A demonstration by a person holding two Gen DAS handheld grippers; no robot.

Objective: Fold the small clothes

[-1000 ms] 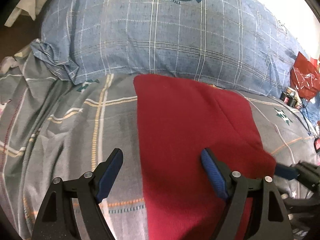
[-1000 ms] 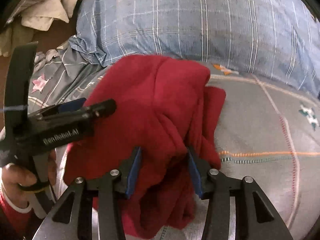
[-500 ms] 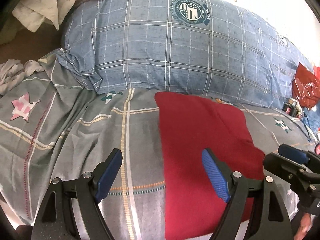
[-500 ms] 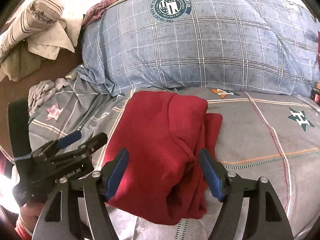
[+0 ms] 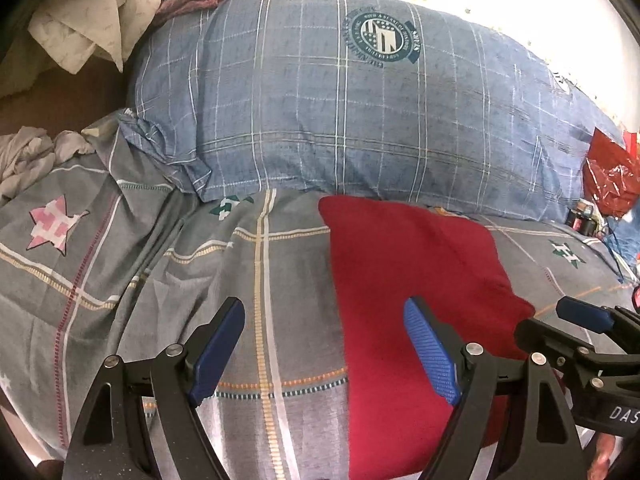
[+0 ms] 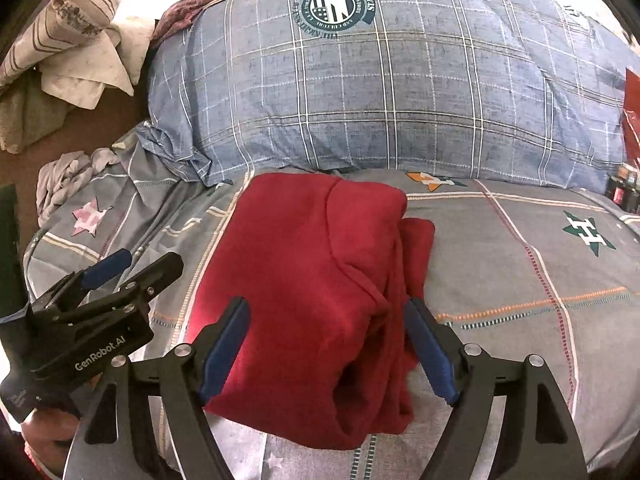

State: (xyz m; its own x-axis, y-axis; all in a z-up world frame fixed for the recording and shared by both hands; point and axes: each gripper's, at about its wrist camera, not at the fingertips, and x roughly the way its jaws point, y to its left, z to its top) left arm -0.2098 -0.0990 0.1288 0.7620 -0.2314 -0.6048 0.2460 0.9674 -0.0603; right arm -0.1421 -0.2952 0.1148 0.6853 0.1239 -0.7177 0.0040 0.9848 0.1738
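A folded red garment (image 6: 316,292) lies on the grey plaid bedsheet (image 6: 520,280), its far edge just in front of a large blue plaid pillow (image 6: 400,92) that bears a round crest print. In the right wrist view the garment forms a thick rectangle with a rounded fold line across its top layer and a looser bunch of cloth along its right side. The right gripper (image 6: 328,344) hangs above the garment's near half; its jaws have just been opening and now stand wide apart, the blue pads (image 6: 224,344) clear of the cloth, nothing gripped between them. The left gripper (image 5: 326,352) is also spread wide and holds nothing: in its own view 1 pad (image 5: 218,352) hangs over bare sheet and the other over the garment's left part. From the right wrist view the left gripper (image 6: 108,276) sits off to the left of the garment, over the sheet, and part of the person's hand shows beneath its body. Pale crumpled cloths (image 6: 92,68) lie in the far left corner beyond the pillow, and a red plastic bag (image 5: 612,176) sits at the far right.
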